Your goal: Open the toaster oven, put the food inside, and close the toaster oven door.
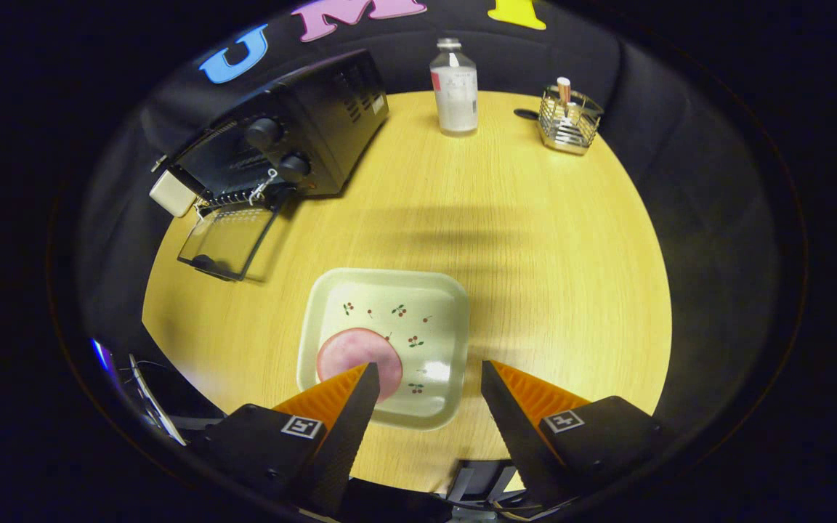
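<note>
The tool hangs wide open and empty over the bench. The food, a flat round pink slice, lies on the square plate just ahead, partly under the left finger, low in the frame. The toaster oven sits upper left, its glass door already dropped open.

bright overhead light, soft shadows, glare on plate.

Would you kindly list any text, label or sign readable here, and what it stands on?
None can be read.
Bottle: label print too small.
Toaster oven: side sticker blurred.
Open claw over the plate: square black-and-white markers, no words.
</note>
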Motion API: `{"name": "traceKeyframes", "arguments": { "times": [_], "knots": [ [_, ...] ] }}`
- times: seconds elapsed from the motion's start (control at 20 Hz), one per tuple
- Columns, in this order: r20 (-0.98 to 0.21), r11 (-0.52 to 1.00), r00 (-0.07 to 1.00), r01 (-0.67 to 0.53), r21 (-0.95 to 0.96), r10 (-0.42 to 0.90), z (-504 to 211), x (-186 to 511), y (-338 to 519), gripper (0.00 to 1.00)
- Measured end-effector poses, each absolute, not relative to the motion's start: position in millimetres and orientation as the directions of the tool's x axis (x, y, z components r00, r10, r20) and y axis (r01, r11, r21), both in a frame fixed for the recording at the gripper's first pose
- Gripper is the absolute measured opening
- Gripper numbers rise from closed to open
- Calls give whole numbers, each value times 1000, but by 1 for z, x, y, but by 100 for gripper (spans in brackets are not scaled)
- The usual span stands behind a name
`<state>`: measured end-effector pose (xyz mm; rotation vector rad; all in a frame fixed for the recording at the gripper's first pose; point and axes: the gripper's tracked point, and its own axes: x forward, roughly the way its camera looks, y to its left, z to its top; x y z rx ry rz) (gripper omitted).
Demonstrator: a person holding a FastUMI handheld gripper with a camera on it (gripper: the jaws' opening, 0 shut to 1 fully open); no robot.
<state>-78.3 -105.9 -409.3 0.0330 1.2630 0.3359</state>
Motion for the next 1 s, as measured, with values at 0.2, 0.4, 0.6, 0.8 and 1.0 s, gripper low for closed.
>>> {"name": "traceKeyframes", "arguments": {
  "times": [0.2, 0.4, 0.6, 0.8, 1.0],
  "knots": [
    [-954, 955, 173, -212, 208, 246, -439, -72, -110, 77],
    [-972, 956, 105, -228, 182, 210, -445, -72, -113, 56],
    [-968, 948, 79, -235, 213, 237, -449, -69, -112, 28],
    [-935, 921, 14, -178, 346, 354, -460, -61, -117, 12],
    [-894, 889, -14, -107, 446, 447, -453, -66, -113, 6]
  ]
}}
